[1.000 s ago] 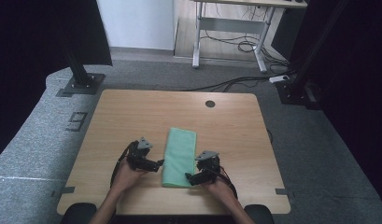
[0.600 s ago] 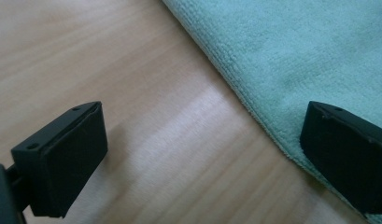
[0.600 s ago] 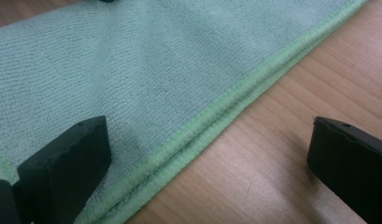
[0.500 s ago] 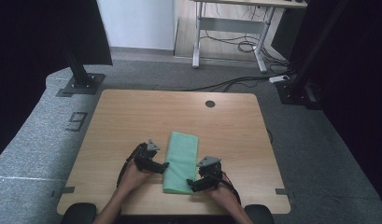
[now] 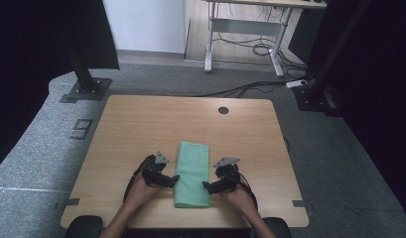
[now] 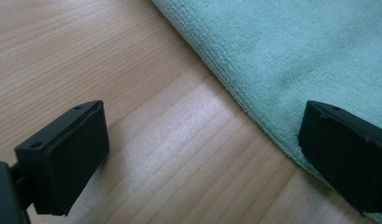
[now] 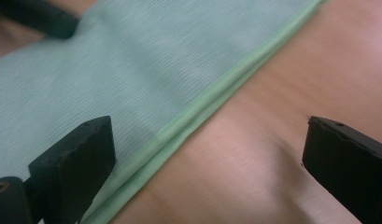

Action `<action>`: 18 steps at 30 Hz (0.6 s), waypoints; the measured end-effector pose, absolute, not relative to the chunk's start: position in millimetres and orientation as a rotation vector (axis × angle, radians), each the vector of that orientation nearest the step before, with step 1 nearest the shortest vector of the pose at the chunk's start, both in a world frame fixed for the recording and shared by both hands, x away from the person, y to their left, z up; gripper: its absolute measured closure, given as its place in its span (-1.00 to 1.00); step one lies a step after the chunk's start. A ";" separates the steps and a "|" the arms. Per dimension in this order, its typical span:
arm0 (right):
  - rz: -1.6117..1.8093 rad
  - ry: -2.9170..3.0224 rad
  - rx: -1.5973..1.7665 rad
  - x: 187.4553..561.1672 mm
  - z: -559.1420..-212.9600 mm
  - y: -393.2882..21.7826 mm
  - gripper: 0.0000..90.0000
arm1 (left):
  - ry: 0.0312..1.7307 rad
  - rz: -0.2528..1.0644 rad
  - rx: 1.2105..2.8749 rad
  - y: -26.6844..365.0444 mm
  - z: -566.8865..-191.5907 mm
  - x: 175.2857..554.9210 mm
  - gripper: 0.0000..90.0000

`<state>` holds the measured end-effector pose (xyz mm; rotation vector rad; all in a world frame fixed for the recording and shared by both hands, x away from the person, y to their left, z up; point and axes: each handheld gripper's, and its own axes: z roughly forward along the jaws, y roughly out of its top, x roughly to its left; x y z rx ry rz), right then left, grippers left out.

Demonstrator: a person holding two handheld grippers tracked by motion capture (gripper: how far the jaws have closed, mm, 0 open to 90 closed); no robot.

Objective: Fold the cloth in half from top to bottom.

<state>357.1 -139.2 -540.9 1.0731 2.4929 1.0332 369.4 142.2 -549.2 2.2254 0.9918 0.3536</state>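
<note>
A light green folded towel lies lengthwise on the wooden table, near its front edge. My left gripper sits at the towel's left edge, open, one jaw over the cloth and the other over bare wood. My right gripper is at the towel's right edge, open as well. Its jaws straddle the layered hem, one above the towel and one above the table. Both grippers hold nothing.
A round cable hole marks the table's far side. Black stand bases rest on the grey floor at the back left and back right. A desk frame with cables stands beyond the table.
Both grippers have closed in on the towel from either side, toward its front part. They now reach its long edges. The towel has not moved.
</note>
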 end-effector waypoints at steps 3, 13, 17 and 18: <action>1.047 2.471 1.096 370.7 -535.5 -141.9 -0.90 | 0.986 0.355 2.231 142.0 -549.1 367.7 -0.95; 1.042 2.438 1.102 413.2 -521.0 -136.4 -0.45 | 0.981 0.349 2.230 141.8 -549.2 365.6 -0.95; 1.042 2.454 1.082 429.3 -518.8 -130.0 -0.16 | 0.979 0.350 2.233 142.0 -549.2 365.7 -0.95; 1.045 2.457 1.080 434.2 -518.4 -127.7 -0.09 | 0.979 0.349 2.234 142.0 -549.1 365.7 -0.95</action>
